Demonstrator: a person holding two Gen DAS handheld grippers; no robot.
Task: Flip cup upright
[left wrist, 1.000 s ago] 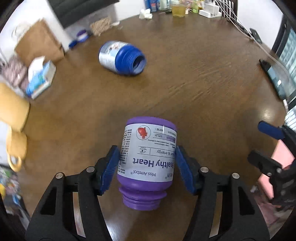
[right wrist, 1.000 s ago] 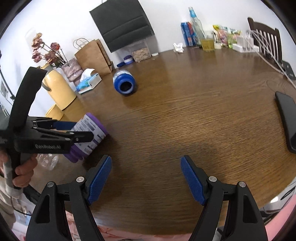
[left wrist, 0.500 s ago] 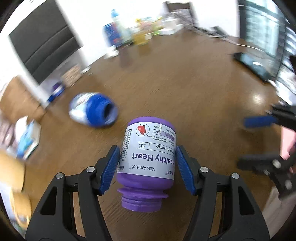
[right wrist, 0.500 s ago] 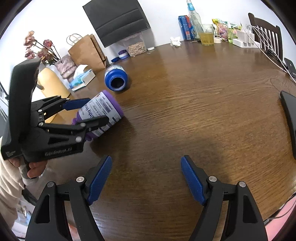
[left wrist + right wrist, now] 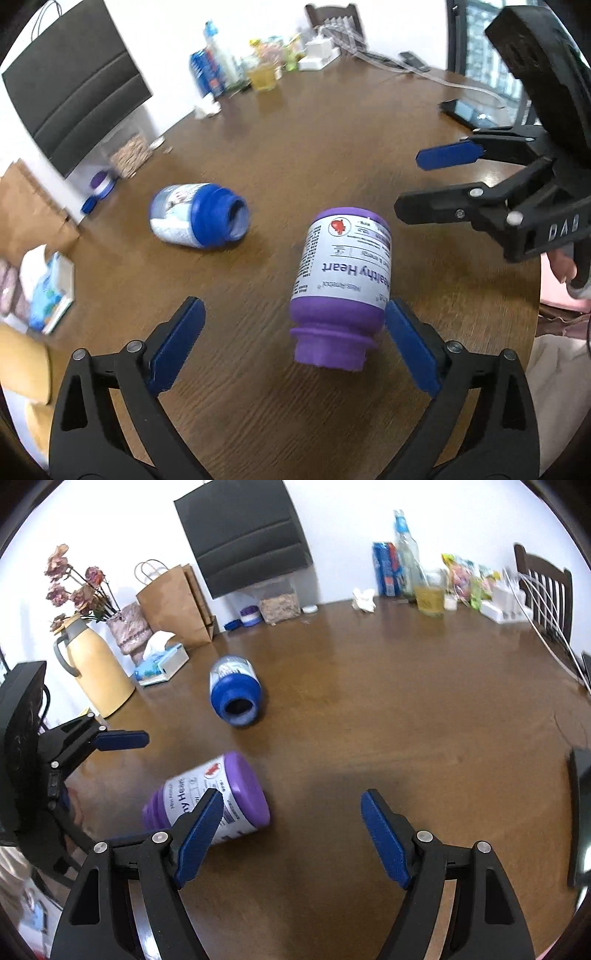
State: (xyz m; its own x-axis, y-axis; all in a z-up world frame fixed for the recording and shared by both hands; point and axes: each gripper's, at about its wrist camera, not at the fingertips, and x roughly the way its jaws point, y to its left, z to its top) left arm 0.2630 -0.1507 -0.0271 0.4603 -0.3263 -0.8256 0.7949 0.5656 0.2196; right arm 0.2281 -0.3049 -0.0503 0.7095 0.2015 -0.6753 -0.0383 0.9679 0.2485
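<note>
1. The purple plastic cup with a white "Healthy Heart" label (image 5: 341, 288) lies tilted on the brown wooden table (image 5: 332, 155), near the table's front edge; its closed end points toward the table's middle and its ribbed mouth toward the left gripper.
2. The left gripper (image 5: 291, 343) stands spread wide, its blue pads gripping nothing; the cup sits between them, close against the right pad (image 5: 412, 347) and well apart from the left one.
3. The right gripper (image 5: 291, 834) also stands wide open and empty, over bare wood just beside the cup.
4. A blue plastic cup with a pale label (image 5: 199, 216) lies on its side nearer the table's middle, mouth open sideways.
5. A yellow thermos jug (image 5: 96, 668) and a brown paper bag (image 5: 173, 602) stand at the far left edge.
</note>
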